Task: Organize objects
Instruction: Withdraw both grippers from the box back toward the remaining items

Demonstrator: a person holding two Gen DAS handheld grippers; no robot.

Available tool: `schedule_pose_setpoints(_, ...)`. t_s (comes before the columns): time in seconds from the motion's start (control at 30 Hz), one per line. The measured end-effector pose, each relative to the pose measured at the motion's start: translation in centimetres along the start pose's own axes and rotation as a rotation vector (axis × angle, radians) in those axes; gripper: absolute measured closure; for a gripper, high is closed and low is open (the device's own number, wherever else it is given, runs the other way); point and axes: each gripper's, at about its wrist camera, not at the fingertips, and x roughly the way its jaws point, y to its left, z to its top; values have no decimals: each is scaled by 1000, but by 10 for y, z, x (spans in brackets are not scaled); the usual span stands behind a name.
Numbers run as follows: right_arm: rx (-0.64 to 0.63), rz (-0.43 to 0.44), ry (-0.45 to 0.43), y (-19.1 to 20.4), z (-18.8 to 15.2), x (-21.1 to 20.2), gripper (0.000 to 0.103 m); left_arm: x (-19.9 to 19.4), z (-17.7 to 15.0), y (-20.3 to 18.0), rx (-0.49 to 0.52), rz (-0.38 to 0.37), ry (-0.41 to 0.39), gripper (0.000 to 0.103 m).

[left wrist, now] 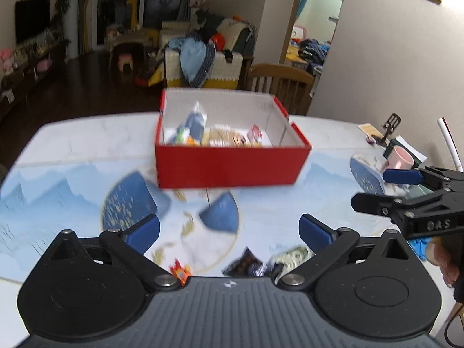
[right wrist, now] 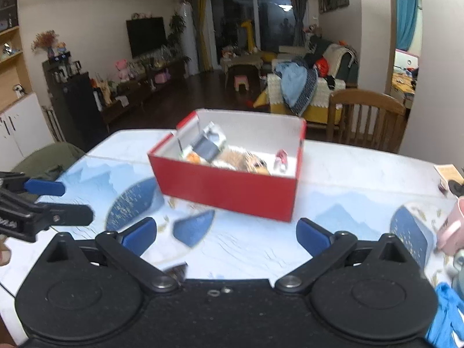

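A red box (left wrist: 229,166) with a white inside stands on the table and holds several small packets and toys; it also shows in the right wrist view (right wrist: 229,188). My left gripper (left wrist: 229,232) is open and empty, above the table in front of the box. Just below it lie a small orange toy (left wrist: 180,272), a dark snack packet (left wrist: 246,265) and a pale packet (left wrist: 293,256). My right gripper (right wrist: 226,232) is open and empty, also in front of the box. Each gripper shows at the edge of the other's view, the right one (left wrist: 374,191) and the left one (right wrist: 69,200).
A pink mug (left wrist: 398,158) and a black stand (left wrist: 390,127) sit at the table's right side; the mug also shows in the right wrist view (right wrist: 451,229). A blue cloth (right wrist: 446,316) lies at the near right. A wooden chair (right wrist: 365,116) stands behind the table.
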Motion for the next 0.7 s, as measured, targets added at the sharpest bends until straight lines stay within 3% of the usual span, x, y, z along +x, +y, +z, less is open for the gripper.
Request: schedule_pose_setpoints(0.7,66,-73,232,-30,-88,68,2,62,-97,-22,197,-11,140,0)
